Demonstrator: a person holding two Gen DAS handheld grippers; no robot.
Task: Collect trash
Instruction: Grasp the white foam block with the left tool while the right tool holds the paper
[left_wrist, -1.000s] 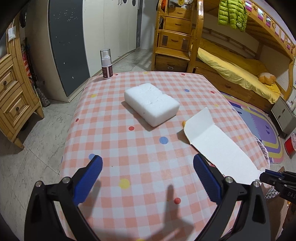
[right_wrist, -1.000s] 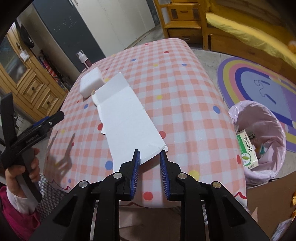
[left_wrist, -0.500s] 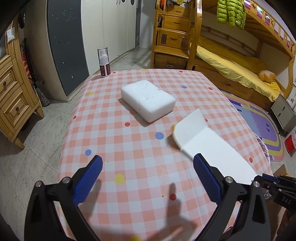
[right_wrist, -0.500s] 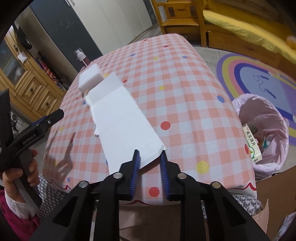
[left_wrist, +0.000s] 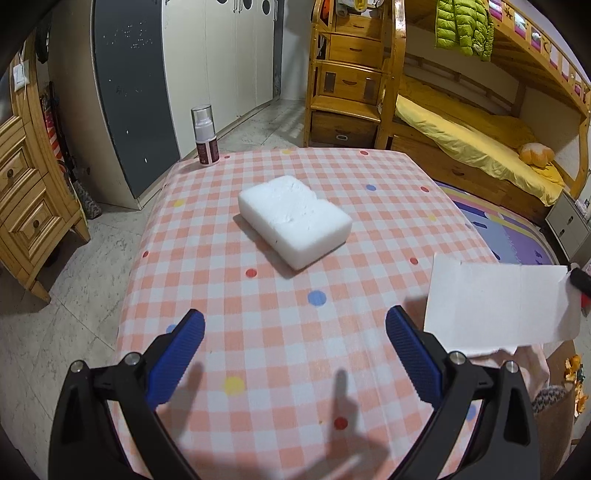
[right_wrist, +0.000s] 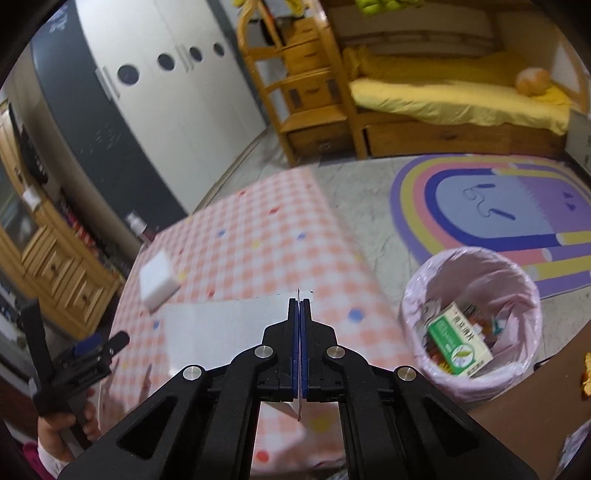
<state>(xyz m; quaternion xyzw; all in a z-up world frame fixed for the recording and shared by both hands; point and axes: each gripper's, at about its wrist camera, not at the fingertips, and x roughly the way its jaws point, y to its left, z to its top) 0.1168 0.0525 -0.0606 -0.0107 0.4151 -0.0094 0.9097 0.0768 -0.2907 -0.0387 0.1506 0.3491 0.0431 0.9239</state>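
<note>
My right gripper is shut on the edge of a flat white cardboard sheet, which hangs lifted off the checked table. From the left wrist view the same cardboard sheet floats above the table's right edge, with the right gripper's tip just showing at the frame border. My left gripper stands open over the near part of the table, nothing between its blue fingers. A white foam block lies in the table's middle, ahead of the left gripper.
A pink-lined trash bin with a green carton inside stands on the floor right of the table. A spray bottle sits at the table's far left corner. A wooden dresser, bunk bed and rainbow rug surround it.
The right gripper closed onto the cardboard sheet, then lifted it off the table and swung it to the right. The left gripper barely moved and stayed open.
</note>
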